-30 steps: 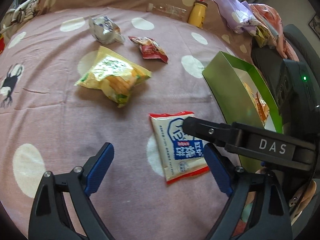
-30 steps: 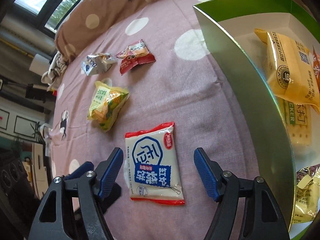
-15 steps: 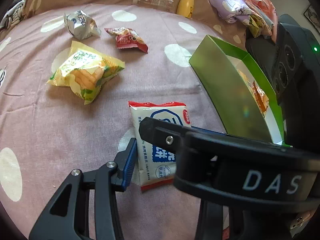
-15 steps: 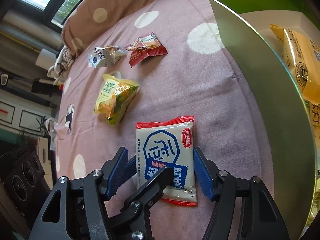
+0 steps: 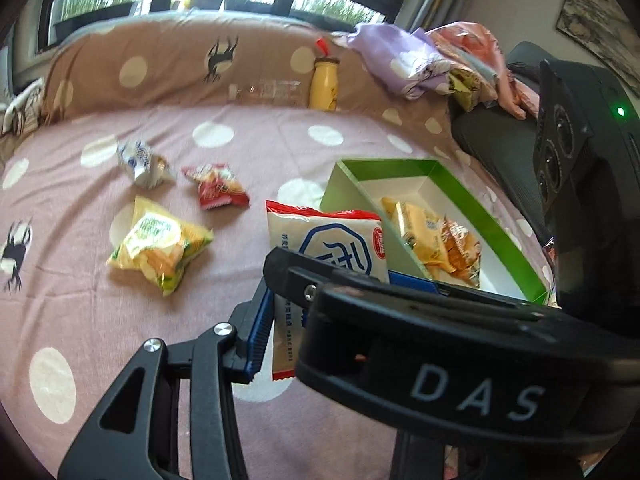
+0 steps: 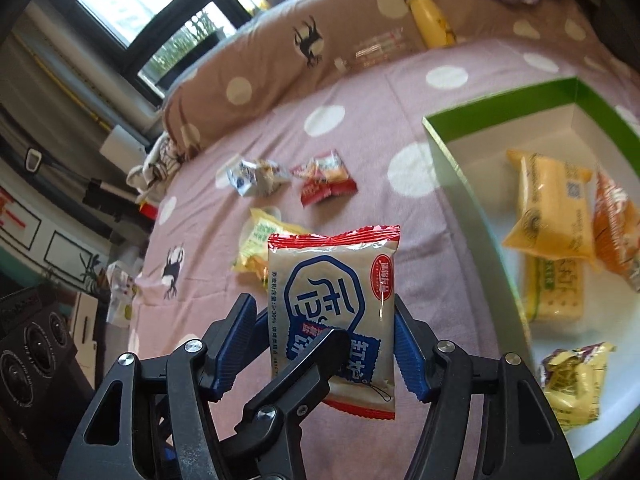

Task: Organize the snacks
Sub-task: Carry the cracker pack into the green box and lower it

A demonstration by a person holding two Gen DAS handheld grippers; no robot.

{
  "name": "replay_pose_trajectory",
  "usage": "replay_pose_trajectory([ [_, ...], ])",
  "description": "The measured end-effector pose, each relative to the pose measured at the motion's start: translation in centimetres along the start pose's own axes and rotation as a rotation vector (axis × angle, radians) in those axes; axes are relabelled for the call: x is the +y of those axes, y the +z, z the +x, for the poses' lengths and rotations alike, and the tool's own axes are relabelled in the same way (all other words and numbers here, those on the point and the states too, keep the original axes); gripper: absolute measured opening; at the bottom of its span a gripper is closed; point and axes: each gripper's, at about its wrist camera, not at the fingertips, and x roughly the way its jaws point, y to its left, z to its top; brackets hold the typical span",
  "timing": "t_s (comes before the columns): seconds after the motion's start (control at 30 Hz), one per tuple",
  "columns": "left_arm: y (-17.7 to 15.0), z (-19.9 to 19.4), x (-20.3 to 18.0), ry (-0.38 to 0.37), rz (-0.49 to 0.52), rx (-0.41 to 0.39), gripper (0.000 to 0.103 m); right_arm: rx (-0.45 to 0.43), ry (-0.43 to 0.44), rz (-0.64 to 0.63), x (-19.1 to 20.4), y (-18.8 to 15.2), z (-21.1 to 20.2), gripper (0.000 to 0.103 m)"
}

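The bed (image 6: 460,200), under a pink spotted cover, carries everything, and the green box (image 6: 452,168) sits on it at the right with several packets already inside. Loose on the cover to the left lie a yellow chip bag (image 5: 160,248), a red packet (image 5: 216,190) and a silver packet (image 5: 142,162). Held up off the bed, just left of the box, is the white cracker packet (image 6: 332,292), gripped by both tools at once: the right gripper (image 6: 320,354) has its jaws pressed on the packet's two side edges, and the left gripper (image 5: 328,304) has its jaws narrow on the packet's lower part (one of its fingers crosses the printed face). The risk, as I judge it, is this double hold: if the hands drift apart, the foil could tear or slip from one grip and drop short of the box wall.
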Motion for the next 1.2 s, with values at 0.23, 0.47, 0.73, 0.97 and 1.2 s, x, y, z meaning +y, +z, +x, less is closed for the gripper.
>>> replay_pose_trajectory([
  [0.23,1.7,0.1,-4.0,-0.076,0.113,-0.06,0.039,-0.15,-0.031,0.046,-2.0,0.7,-4.5,0.068],
  [0.47,2.7,1.7,-8.4,-0.143,0.22,-0.056,0.038,-0.255,-0.068,0.135,-5.8,0.8,-8.1,0.068],
  [0.73,2.5,4.4,-12.1,-0.213,0.297,-0.005,0.036,-0.294,-0.122,0.257,-10.4,0.5,-9.8,0.068],
  [0.97,2.0,6.0,-14.6,-0.24,0.348,0.041,0.035,-0.292,-0.16,0.326,-13.1,-0.1,-10.4,0.068],
  [1.2,1.5,7.3,-15.6,-0.269,0.358,0.08,0.034,-0.285,-0.194,0.375,-14.8,-0.5,-10.5,0.068],
])
